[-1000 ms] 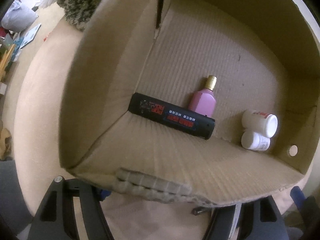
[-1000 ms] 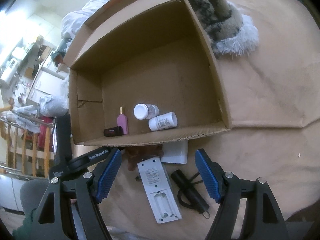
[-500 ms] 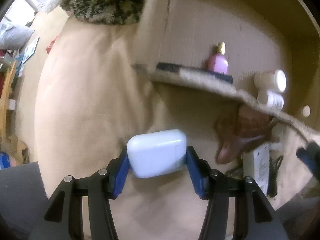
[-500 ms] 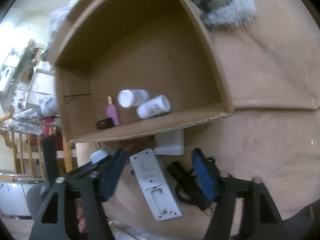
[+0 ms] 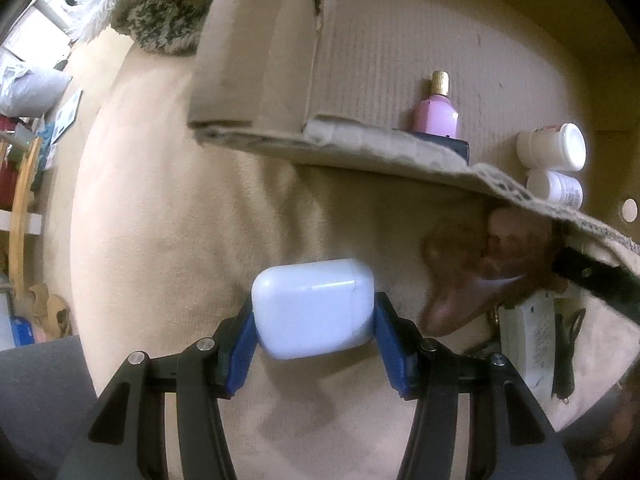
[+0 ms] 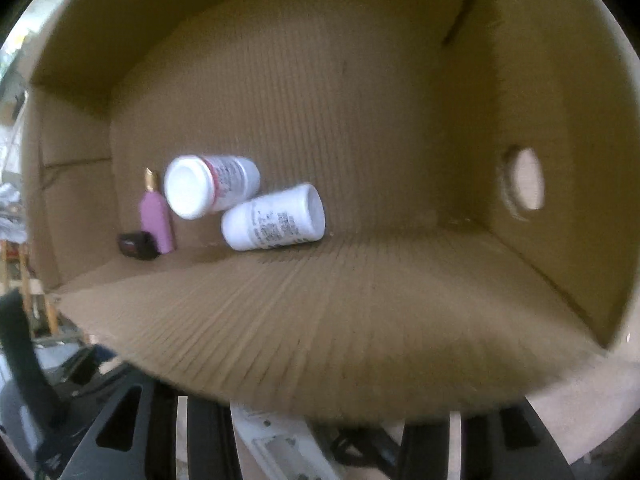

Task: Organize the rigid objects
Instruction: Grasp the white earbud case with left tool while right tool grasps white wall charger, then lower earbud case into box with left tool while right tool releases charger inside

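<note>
My left gripper [image 5: 314,314] is shut on a white earbud case [image 5: 314,308], held above the tan cloth just outside the cardboard box [image 5: 360,152]. Inside the box lie a pink bottle with a gold cap [image 6: 156,216], a black tube [image 6: 138,245] and two white pill bottles [image 6: 210,190] [image 6: 276,218]. In the right wrist view the box's front flap [image 6: 320,320] hides my right gripper's fingertips; only its black arms show at the bottom edge. A white remote [image 6: 280,446] lies below that flap.
A brown object [image 5: 480,264] lies under the box's front flap beside the remote [image 5: 532,340] and a black corded item [image 5: 564,352]. A furry cushion [image 5: 160,12] sits beyond the box's left wall. The box wall has a round hole [image 6: 524,184].
The left gripper has pulled back out of the box and now holds the white earbud case. The right gripper has moved forward and up to the box opening; its fingers are now hidden.
</note>
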`<control>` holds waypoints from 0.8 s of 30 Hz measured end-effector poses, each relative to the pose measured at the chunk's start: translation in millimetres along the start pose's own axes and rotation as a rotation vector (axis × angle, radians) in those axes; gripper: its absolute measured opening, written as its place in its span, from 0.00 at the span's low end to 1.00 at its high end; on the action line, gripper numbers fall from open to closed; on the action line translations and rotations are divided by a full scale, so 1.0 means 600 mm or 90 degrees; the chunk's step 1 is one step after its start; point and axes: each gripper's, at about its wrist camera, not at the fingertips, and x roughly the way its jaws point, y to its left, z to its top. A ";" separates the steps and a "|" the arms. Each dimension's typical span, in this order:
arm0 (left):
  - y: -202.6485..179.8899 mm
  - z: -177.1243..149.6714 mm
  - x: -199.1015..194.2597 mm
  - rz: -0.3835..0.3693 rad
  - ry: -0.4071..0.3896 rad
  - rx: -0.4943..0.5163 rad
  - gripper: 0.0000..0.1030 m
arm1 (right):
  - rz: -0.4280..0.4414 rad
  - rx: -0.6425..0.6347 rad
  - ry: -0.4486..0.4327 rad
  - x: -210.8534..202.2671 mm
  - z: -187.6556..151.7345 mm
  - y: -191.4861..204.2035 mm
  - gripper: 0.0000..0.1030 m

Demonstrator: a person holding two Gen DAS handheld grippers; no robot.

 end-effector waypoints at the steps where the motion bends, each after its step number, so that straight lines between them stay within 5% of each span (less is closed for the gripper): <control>1: -0.001 0.000 0.000 -0.001 0.001 -0.001 0.49 | -0.015 -0.016 0.001 0.005 -0.001 0.006 0.46; 4: 0.000 0.004 -0.001 -0.002 0.002 0.000 0.49 | -0.044 -0.060 -0.006 0.004 -0.008 0.025 0.44; 15: 0.043 0.014 -0.013 -0.030 -0.003 -0.013 0.48 | 0.013 -0.036 -0.042 -0.038 -0.028 -0.006 0.43; 24: 0.054 0.006 -0.033 -0.004 -0.026 -0.012 0.48 | 0.040 -0.032 -0.060 -0.058 -0.050 0.013 0.43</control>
